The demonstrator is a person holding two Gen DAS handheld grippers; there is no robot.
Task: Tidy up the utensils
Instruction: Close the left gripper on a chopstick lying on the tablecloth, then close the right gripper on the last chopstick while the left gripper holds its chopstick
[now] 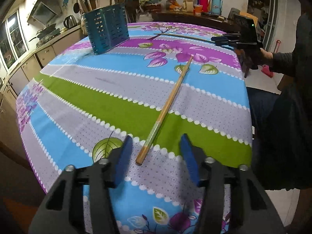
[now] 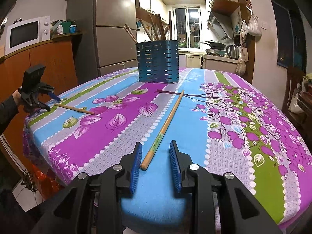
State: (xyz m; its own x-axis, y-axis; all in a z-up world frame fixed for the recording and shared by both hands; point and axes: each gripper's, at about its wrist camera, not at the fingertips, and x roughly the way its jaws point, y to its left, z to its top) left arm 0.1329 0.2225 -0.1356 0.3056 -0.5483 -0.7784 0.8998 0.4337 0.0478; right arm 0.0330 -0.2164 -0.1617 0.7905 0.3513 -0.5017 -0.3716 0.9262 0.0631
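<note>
Two wooden chopsticks lie on the flowered tablecloth. One chopstick [image 1: 165, 109] lies with its thick end between the blue pads of my open left gripper [image 1: 155, 142]; it also shows in the right wrist view [image 2: 74, 108]. The other chopstick [image 2: 163, 128] lies with its thick end between the pads of my open right gripper [image 2: 155, 148]; in the left wrist view it [image 1: 181, 36] lies in front of the right gripper [image 1: 224, 40]. A blue slotted utensil holder [image 2: 158, 61] with several sticks in it stands at the table's far side, also in the left wrist view [image 1: 106, 33]. My left gripper [image 2: 51, 101] also shows at far left.
The table [image 2: 224, 156] has rounded edges dropping off on all sides. A fridge [image 2: 115, 25], a microwave [image 2: 22, 34] on a wooden cabinet and a kitchen counter with a kettle [image 2: 233, 51] stand behind. A sideboard with flasks [image 1: 206, 1] stands beyond the table.
</note>
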